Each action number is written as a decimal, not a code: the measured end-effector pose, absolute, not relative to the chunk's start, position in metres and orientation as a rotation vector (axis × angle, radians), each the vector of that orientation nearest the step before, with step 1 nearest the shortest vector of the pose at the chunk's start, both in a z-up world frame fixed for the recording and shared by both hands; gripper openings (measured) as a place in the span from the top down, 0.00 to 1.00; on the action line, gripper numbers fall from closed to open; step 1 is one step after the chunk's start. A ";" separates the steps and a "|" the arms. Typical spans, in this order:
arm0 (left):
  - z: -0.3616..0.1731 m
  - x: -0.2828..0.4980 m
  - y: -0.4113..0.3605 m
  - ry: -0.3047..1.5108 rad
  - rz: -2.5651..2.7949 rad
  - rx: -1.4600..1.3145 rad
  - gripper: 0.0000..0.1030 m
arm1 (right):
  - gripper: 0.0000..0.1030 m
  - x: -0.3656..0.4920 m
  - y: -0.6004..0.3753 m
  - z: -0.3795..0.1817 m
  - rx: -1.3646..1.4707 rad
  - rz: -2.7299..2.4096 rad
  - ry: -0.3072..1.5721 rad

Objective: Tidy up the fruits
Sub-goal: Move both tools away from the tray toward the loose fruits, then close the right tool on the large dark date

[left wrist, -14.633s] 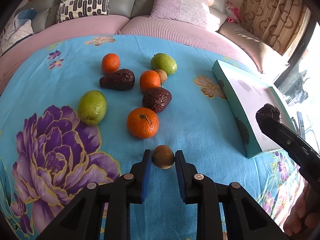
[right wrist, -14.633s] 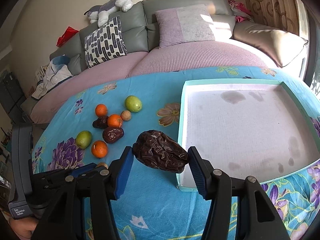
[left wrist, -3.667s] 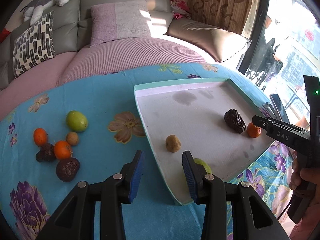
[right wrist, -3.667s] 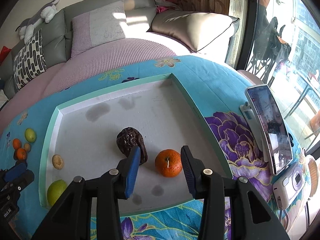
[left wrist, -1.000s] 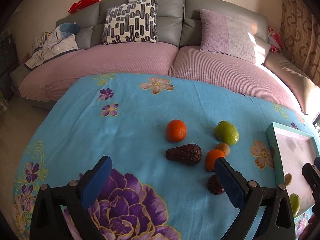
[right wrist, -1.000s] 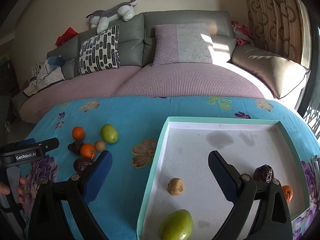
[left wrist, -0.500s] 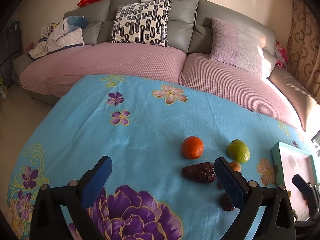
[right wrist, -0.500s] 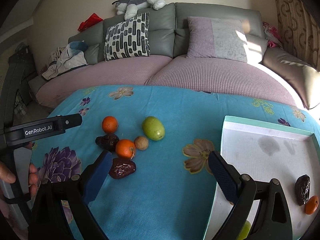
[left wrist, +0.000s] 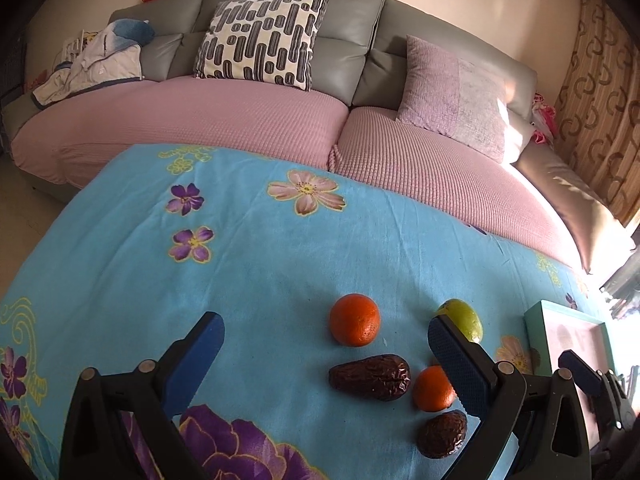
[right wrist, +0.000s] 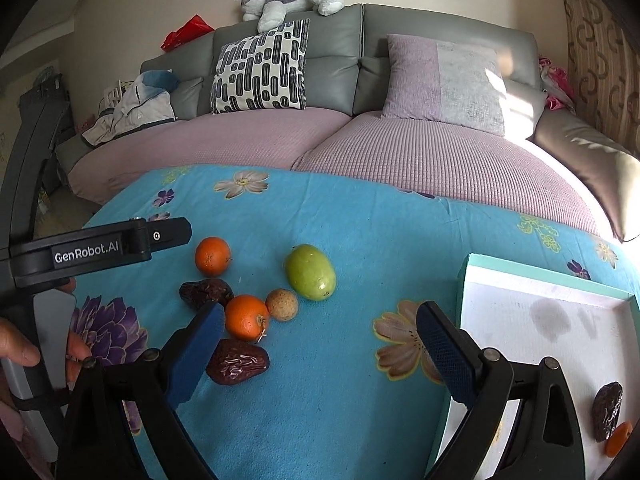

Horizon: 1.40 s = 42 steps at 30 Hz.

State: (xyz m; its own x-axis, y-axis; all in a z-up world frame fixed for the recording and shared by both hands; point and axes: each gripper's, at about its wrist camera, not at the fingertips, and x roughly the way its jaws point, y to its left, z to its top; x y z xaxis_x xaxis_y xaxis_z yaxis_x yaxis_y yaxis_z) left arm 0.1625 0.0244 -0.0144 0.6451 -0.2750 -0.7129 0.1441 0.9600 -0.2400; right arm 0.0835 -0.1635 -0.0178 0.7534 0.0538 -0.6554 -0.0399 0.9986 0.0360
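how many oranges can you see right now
3. One orange at the far left of the cloth pile, one beside the small brown fruit, one in the tray by a date. More may be hidden.

floral tablecloth (right wrist: 360,232), loose fruits (right wrist: 256,296), tray (right wrist: 532,276)

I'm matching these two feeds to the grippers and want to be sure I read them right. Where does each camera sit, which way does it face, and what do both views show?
Left wrist: on the left gripper, above the blue cloth, facing the sofa; both open fingers show, and the right gripper at far right.
Right wrist: on the right gripper, facing the sofa, fruit ahead-left, tray at right; its open fingers, the left gripper and a hand show.
Shared: fruit cluster, including the green fruit, cloth, sofa, tray.
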 end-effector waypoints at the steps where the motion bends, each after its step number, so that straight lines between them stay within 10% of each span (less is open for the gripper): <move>1: -0.015 0.163 0.024 0.838 -0.242 -0.165 0.00 | 0.06 0.086 -0.164 -0.018 0.022 0.048 0.724; 18: -0.023 0.161 0.030 0.872 -0.174 -0.136 0.00 | 0.08 0.090 -0.156 -0.032 0.062 0.116 0.799; 22: -0.022 0.156 0.033 0.872 -0.151 -0.147 0.01 | 0.29 0.089 -0.150 -0.037 0.080 0.150 0.822; 42: -0.037 0.152 0.040 0.944 -0.143 -0.203 0.03 | 0.54 0.091 -0.129 -0.053 0.096 0.246 0.884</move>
State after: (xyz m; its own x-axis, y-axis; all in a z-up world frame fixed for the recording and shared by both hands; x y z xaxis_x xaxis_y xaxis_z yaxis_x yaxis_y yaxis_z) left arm 0.1522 0.0397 -0.0373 0.5790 -0.2095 -0.7880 0.0328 0.9716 -0.2342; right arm 0.0911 -0.1287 -0.0531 0.6082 0.2524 -0.7526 -0.1731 0.9675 0.1846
